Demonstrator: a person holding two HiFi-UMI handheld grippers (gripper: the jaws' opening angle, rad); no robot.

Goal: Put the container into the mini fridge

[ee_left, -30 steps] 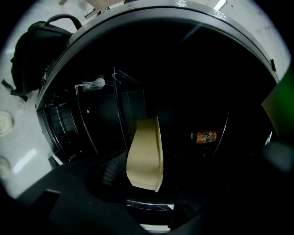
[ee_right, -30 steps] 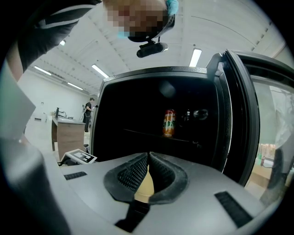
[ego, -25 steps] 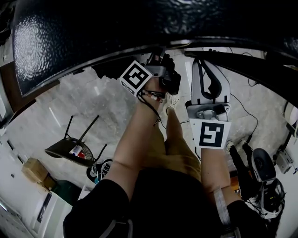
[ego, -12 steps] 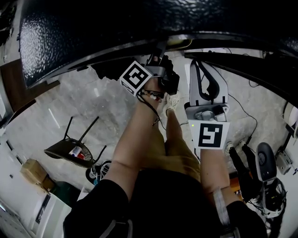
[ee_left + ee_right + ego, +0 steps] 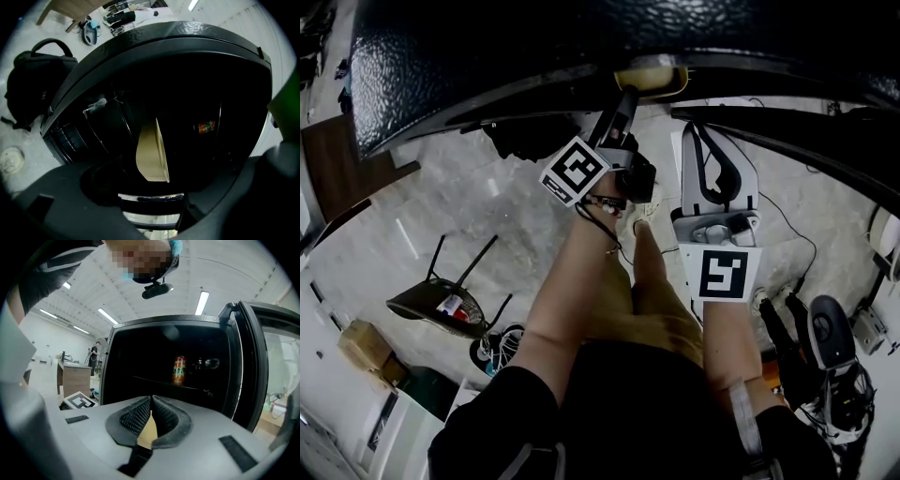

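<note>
1. Handling: the container [image 5: 152, 152] is a pale beige, thin-walled tub with a projecting rim. It is judged to be light and fairly stiff, but likely to flex under a hard squeeze, and smooth enough to slip. Its contents are not visible, so treat it as something to keep level.
2. Grip point: take hold across the rim or the upper wall, where the lip stiffens the body. Apply light pressure only.
3. Location: the container sits inside the dark cavity of the mini fridge [image 5: 164, 319], whose door [image 5: 251, 366] stands open. A can [image 5: 178, 370] stands on the shelf further in.
4. Left claw [image 5: 622, 101]: the jaws are spread wide and have just been opening, with nothing clamped. The container lies straight ahead, in line with the gap, and neither pad presses on it. The whole fridge shows tilted in the left gripper view, so the container's tilt is judged to come from the claw's roll.
5. Right claw [image 5: 150, 401]: the pads meet at the tips. A beige sliver shows in the slit below them; what it is cannot be told. This claw hangs outside the opening, beside the left claw.
</note>
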